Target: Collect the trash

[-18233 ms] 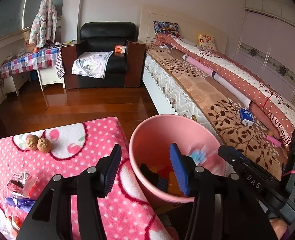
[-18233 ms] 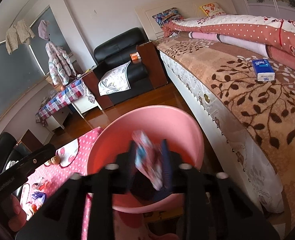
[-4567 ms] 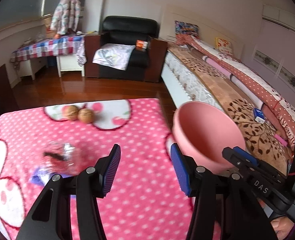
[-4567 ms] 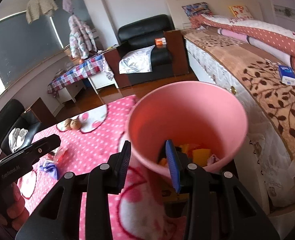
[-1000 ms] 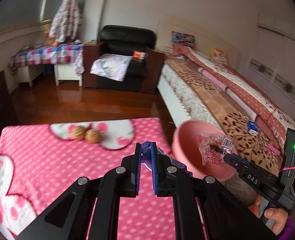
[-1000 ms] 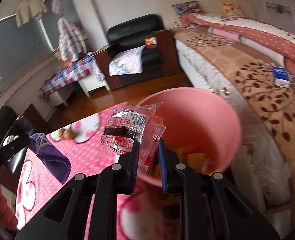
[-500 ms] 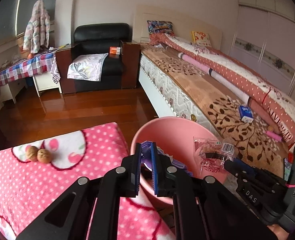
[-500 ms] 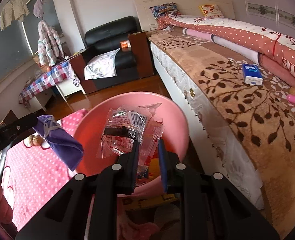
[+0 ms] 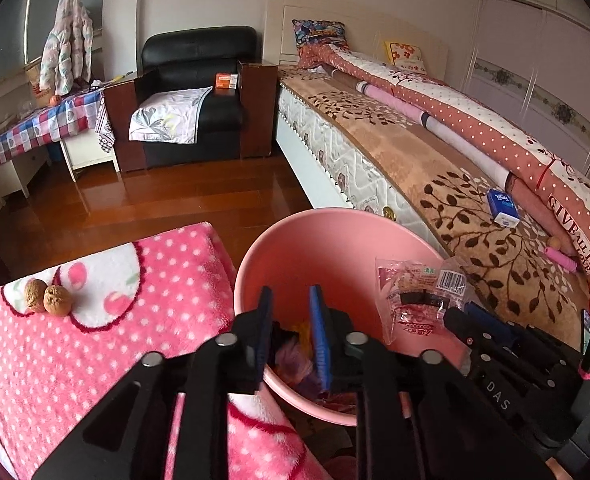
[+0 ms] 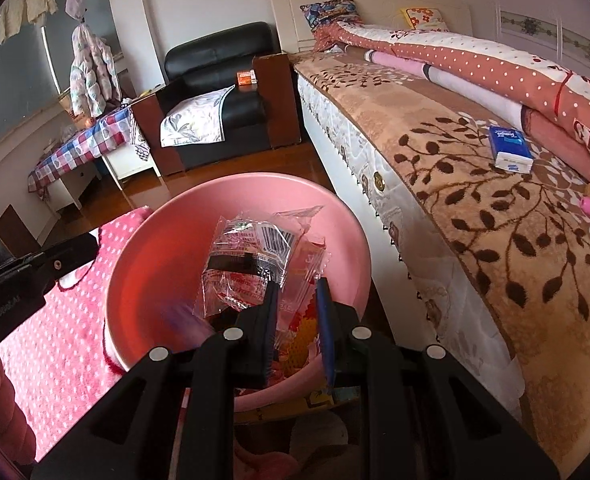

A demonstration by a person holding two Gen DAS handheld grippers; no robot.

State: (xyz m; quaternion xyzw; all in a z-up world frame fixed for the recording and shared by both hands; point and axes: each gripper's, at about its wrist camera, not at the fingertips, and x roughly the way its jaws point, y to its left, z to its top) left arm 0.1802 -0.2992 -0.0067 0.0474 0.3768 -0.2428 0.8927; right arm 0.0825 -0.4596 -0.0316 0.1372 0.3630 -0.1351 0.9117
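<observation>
A pink bin (image 9: 327, 232) stands between the pink dotted table and the bed; it also shows in the right wrist view (image 10: 167, 256). My left gripper (image 9: 291, 320) is open over the bin and empty. A purple wrapper (image 9: 295, 362), blurred, lies or falls inside the bin below it (image 10: 187, 320). My right gripper (image 10: 297, 298) has its jaws slightly apart; a clear plastic wrapper (image 10: 251, 260) still sits at its tips over the bin, also visible in the left wrist view (image 9: 421, 296). Orange and yellow trash (image 10: 303, 336) lies at the bin's bottom.
Two walnuts (image 9: 49, 298) lie on the pink dotted table cover (image 9: 95, 340). A bed (image 9: 435, 168) with a blue tissue pack (image 10: 509, 148) is to the right. A black armchair (image 9: 191, 96) and a checked side table (image 9: 43, 124) stand behind, across a wooden floor.
My left gripper has opened and let go of the purple wrapper, which has dropped into the bin. My right gripper's jaws have widened around the clear wrapper, now lower over the bin.
</observation>
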